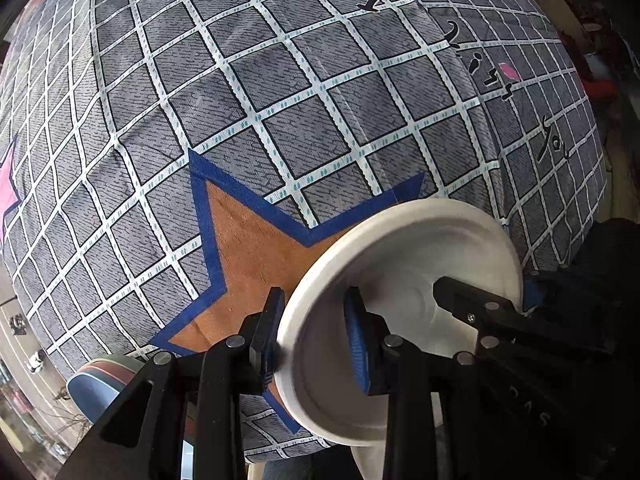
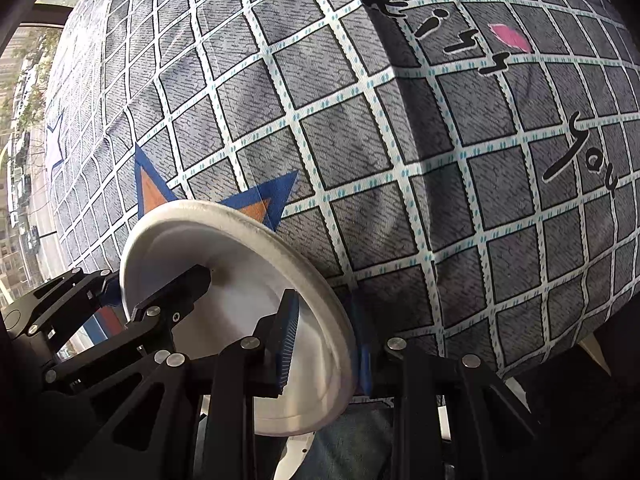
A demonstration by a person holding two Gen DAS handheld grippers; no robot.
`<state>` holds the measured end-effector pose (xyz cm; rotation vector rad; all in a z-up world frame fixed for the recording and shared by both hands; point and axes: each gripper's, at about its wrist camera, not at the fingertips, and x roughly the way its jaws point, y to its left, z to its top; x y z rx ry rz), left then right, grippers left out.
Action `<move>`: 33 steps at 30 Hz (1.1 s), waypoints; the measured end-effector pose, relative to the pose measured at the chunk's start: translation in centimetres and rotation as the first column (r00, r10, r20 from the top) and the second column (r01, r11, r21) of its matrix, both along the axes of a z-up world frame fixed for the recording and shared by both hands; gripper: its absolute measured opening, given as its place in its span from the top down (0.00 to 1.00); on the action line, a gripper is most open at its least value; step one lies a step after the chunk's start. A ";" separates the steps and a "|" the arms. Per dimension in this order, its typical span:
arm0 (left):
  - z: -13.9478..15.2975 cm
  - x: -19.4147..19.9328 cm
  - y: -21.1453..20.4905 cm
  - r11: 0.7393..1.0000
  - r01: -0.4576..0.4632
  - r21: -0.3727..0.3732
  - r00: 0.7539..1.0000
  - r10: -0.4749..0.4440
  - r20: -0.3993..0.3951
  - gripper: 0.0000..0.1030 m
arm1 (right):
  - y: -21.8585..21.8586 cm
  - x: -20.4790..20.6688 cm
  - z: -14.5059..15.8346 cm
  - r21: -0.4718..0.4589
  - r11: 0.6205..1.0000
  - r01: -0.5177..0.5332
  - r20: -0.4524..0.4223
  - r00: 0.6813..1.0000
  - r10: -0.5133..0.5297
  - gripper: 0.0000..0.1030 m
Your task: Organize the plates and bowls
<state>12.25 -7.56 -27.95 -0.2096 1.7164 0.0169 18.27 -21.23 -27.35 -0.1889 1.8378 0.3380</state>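
Observation:
A white round plate [image 1: 404,280] is held tilted above a grey checked cloth [image 1: 280,80]. My left gripper [image 1: 316,336] is shut on the plate's left rim, one blue pad [image 1: 358,344] inside the plate and one outside. My right gripper [image 2: 324,340] is shut on the opposite rim of the same plate [image 2: 240,276]. Each gripper shows in the other's view: the right one [image 1: 500,316] and the left one [image 2: 132,304]. No bowl shows clearly.
The cloth [image 2: 440,160] bears an orange star edged in blue [image 1: 256,256], pink shapes and black script. A blue and brown rounded object [image 1: 104,380] lies at the lower left in the left wrist view. A window with a street outside [image 2: 24,120] is at the left.

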 end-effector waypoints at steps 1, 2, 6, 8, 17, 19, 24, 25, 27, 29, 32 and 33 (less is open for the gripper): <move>0.1 -0.3 -0.6 1.000 0.012 0.003 1.000 -0.012 -0.001 0.68 | -0.2 -0.3 0.1 0.000 1.000 0.005 -0.002 1.000 -0.005 0.72; 0.2 -0.3 -0.8 1.000 0.024 0.007 1.000 -0.024 -0.003 0.69 | -0.4 -0.7 0.1 0.003 1.000 0.008 -0.002 1.000 -0.008 0.72; 1.3 -0.2 -3.4 0.997 0.080 0.015 0.997 -0.080 0.008 0.69 | -1.9 -2.3 1.1 0.013 0.999 0.040 0.003 0.999 -0.040 0.72; 2.0 0.0 -4.0 0.995 0.101 0.025 0.994 -0.102 0.030 0.69 | -2.4 -2.3 1.9 0.018 0.998 0.062 0.019 0.998 -0.062 0.72; 4.5 1.4 -5.5 0.989 0.136 0.049 0.987 -0.140 0.076 0.69 | -4.7 -3.1 5.6 0.056 0.991 0.118 0.081 0.989 -0.122 0.72; 4.9 1.7 -5.8 0.990 0.138 0.041 0.986 -0.141 0.088 0.69 | -5.1 -3.2 6.1 0.051 0.992 0.116 0.083 0.989 -0.120 0.72; 7.4 2.0 -4.5 0.991 0.127 0.038 0.984 -0.130 0.124 0.69 | -4.3 -3.7 8.5 0.047 0.993 0.104 0.120 0.987 -0.109 0.72; 7.5 2.0 -4.5 0.991 0.126 0.038 0.984 -0.130 0.119 0.69 | -4.4 -3.9 8.6 0.048 0.993 0.108 0.117 0.987 -0.113 0.72; 7.8 1.5 -3.7 0.993 0.115 0.031 0.986 -0.118 0.115 0.69 | -4.3 -4.5 8.5 0.043 0.994 0.104 0.102 0.989 -0.107 0.72; 8.4 0.8 -2.1 0.995 0.096 0.021 0.988 -0.098 0.123 0.69 | -3.5 -5.3 8.5 0.033 0.996 0.080 0.101 0.991 -0.083 0.72; 8.9 -0.1 -0.6 0.997 0.071 0.013 0.986 -0.072 0.148 0.69 | -2.7 -6.1 9.2 0.024 0.999 0.047 0.109 0.993 -0.049 0.72; 8.6 -0.5 0.0 0.998 0.060 0.008 0.986 -0.061 0.158 0.69 | -2.5 -6.2 9.4 0.022 0.999 0.034 0.113 0.993 -0.036 0.72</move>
